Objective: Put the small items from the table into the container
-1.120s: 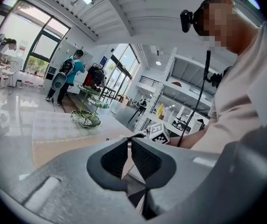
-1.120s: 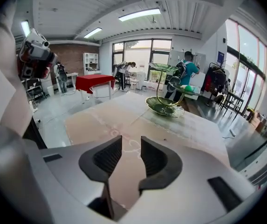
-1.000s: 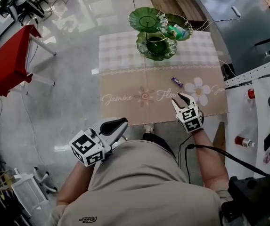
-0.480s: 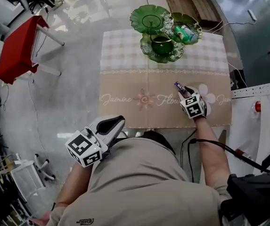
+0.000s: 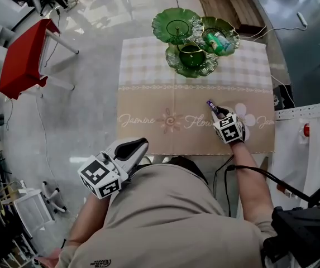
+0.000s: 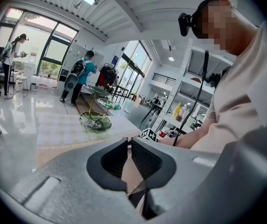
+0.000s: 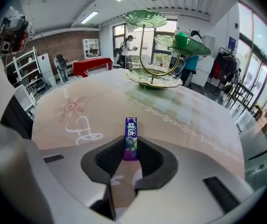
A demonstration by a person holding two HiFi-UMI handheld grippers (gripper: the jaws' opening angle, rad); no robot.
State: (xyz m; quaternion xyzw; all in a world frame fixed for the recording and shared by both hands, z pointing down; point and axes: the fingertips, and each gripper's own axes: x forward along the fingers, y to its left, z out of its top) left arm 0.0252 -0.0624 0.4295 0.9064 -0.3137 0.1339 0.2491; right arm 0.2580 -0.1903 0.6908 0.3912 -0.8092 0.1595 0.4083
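1. Right now, the purple gum pack (image 7: pixel 131 136) lies on the counter (image 5: pixel 148 133), on the beige part of the cloth just beside a white flower print.
2. My right claw (image 7: pixel 131 147) is closing on it. The pack's near end sits between the two pads, which meet it on both sides, and its far end pokes out past the tips.
3. From the head view, the right claw (image 5: pixel 218 112) points down at the counter near its right edge, with the pack (image 5: pixel 211 105) showing just beyond its tips.
4. Farther along the counter, on the checked part of the cloth, stands the green tiered dish stand (image 5: pixel 173 66), well apart from the pack. One of its upper dishes carries a green item (image 5: pixel 218 39).
5. My left claw (image 6: pixel 128 146) has its jaws drawn together to a thin slit with nothing between them. In the head view the left claw (image 5: pixel 140 146) hangs off the counter's near edge, close to my body.
6. Off to the left, a red table (image 5: pixel 23 60) stands on the glossy floor.
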